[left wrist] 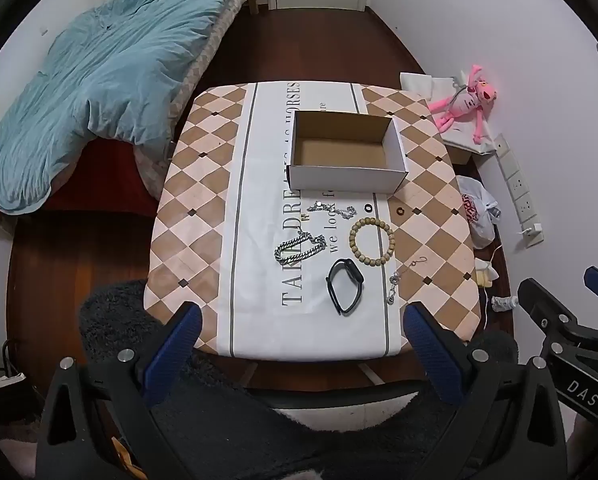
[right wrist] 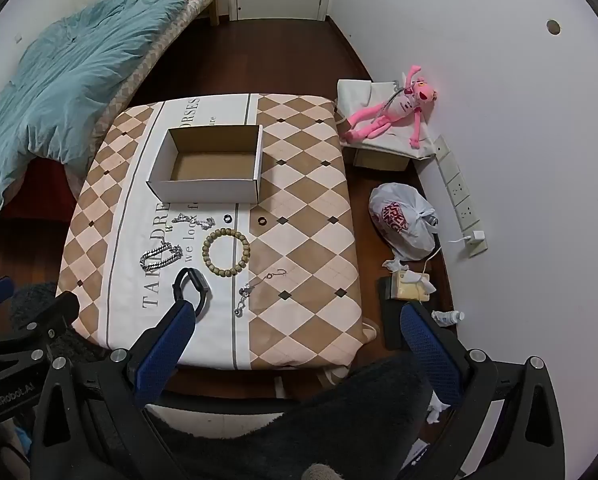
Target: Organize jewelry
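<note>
An open empty cardboard box (left wrist: 345, 152) (right wrist: 209, 168) stands on the table's far middle. In front of it lie a thin silver chain (left wrist: 333, 211) (right wrist: 193, 220), two small dark rings (left wrist: 368, 208) (left wrist: 400, 212), a wooden bead bracelet (left wrist: 372, 241) (right wrist: 226, 253), a thick silver chain (left wrist: 299, 248) (right wrist: 161, 258), a black smart band (left wrist: 345, 286) (right wrist: 193, 286) and a hooked silver pendant chain (left wrist: 403, 278) (right wrist: 257, 290). My left gripper (left wrist: 299, 344) and right gripper (right wrist: 299, 340) are both open and empty, held above the table's near edge.
The checked tablecloth (left wrist: 203, 184) covers a small table. A bed with a blue duvet (left wrist: 99, 80) is on the left. A pink plush toy (right wrist: 395, 108), a plastic bag (right wrist: 403, 220) and a power strip (right wrist: 459, 192) lie on the right by the wall.
</note>
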